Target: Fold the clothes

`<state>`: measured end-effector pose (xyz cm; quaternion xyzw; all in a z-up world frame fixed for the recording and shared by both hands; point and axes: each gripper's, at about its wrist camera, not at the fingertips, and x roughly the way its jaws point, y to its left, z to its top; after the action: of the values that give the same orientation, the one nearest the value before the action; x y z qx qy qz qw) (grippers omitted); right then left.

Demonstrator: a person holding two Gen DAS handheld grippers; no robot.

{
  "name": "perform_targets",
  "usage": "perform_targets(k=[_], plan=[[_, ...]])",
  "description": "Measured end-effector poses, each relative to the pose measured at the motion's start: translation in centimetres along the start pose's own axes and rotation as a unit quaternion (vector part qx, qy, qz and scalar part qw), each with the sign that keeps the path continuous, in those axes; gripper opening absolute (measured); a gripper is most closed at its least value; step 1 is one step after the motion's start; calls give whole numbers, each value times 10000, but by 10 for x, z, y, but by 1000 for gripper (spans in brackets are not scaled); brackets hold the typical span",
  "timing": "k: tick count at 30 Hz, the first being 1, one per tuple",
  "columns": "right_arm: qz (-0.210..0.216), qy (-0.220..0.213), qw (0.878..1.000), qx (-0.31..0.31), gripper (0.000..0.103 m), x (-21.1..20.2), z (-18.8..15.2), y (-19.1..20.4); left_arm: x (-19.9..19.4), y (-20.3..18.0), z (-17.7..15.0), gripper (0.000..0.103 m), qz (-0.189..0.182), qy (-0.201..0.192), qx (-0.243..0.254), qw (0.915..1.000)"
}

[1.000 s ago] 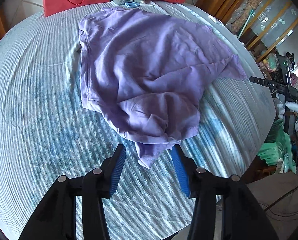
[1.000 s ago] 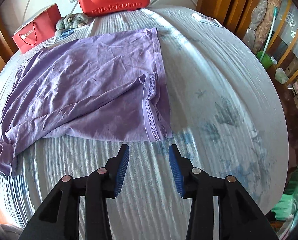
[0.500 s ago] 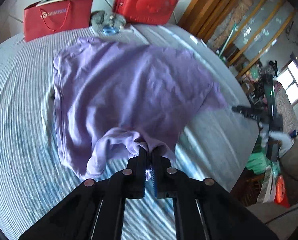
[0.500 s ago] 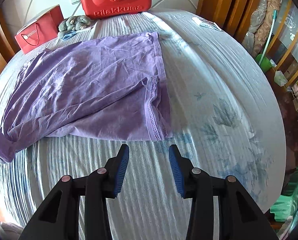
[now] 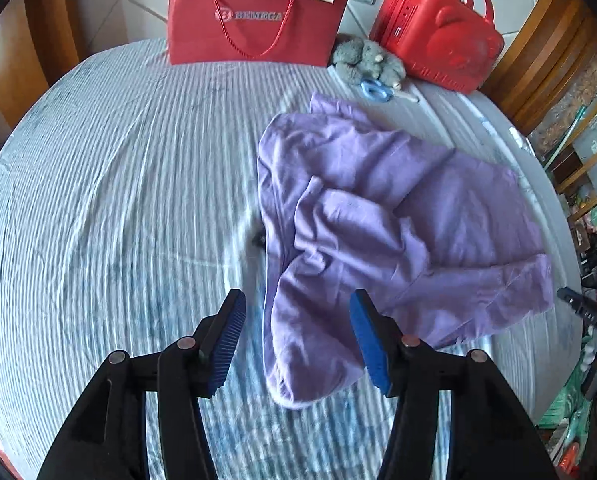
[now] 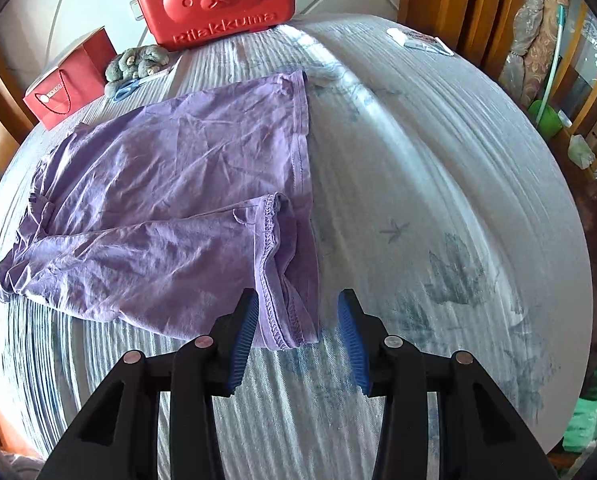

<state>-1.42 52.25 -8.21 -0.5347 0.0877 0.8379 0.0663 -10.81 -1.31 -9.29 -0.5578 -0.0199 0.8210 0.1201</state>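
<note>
A purple T-shirt point(image 5: 398, 224) lies rumpled on the striped bedspread point(image 5: 118, 200), one sleeve folded over its body. My left gripper point(image 5: 298, 336) is open, its blue pads on either side of the shirt's near sleeve end, not holding it. In the right wrist view the shirt point(image 6: 170, 200) lies spread out, its hem doubled over at the near corner. My right gripper point(image 6: 296, 340) is open, with the hem corner lying between its pads.
A red paper bag point(image 5: 254, 20), a grey plush toy point(image 5: 366, 60), blue scissors point(image 5: 376, 90) and a red suitcase point(image 5: 438, 28) stand at the bed's far edge. Wooden furniture point(image 6: 458, 0) rises behind. The bed edge drops off at right.
My left gripper shut on the sleeve, carried it over the shirt, then opened and let it go. My right gripper moved forward to the hem corner.
</note>
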Motion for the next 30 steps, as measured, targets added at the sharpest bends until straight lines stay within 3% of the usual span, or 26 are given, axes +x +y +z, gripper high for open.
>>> perform_targets(k=[4, 10, 11, 12, 13, 14, 17, 19, 21, 24, 26, 27, 28, 30], plan=[[257, 66, 9996, 134, 42, 6, -4, 3, 7, -1, -41, 55, -171, 234, -115, 9995], [219, 212, 9992, 270, 48, 24, -9, 12, 30, -16, -57, 55, -152, 342, 130, 9992], [169, 245, 9993, 240, 48, 27, -9, 16, 31, -17, -56, 46, -129, 337, 186, 9992], [-95, 300, 9995, 52, 39, 30, -9, 23, 30, -16, -55, 13, -113, 358, 208, 9991], [-358, 354, 9986, -135, 7, 32, -9, 29, 28, -16, -54, 6, -97, 379, 231, 9990], [-573, 394, 9972, -275, 3, 32, -9, 34, 27, -15, -52, 6, -81, 400, 253, 9988], [-477, 281, 9985, 48, 2, 6, -10, 23, 4, -5, -48, 6, 77, 282, 390, 9988], [-350, 219, 9988, 248, 2, -14, -15, 13, -9, 5, -49, 6, -70, 363, 368, 9986], [-265, 338, 9984, 379, 2, -23, -24, 3, -8, 8, -56, 6, -70, 610, 482, 9969], [-376, 939, 9946, 213, 3, -8, -44, 0, 12, 8, -80, 11, -89, 1243, 663, 9900], [-480, 1348, 9897, 50, 10, 4, -59, -1, 18, 7, -96, 11, 1, 1422, 868, 9860], [-525, 1381, 9890, 7, 18, 3, -63, -2, 13, 8, -98, 21, 13, 1417, 910, 9857], [-568, 1321, 9896, 28, 25, -2, -64, -4, 6, 8, -99, 23, 13, 1362, 934, 9863], [-579, 1103, 9922, 79, 28, -16, -61, -7, -16, 9, -91, 27, -40, 1074, 929, 9899]])
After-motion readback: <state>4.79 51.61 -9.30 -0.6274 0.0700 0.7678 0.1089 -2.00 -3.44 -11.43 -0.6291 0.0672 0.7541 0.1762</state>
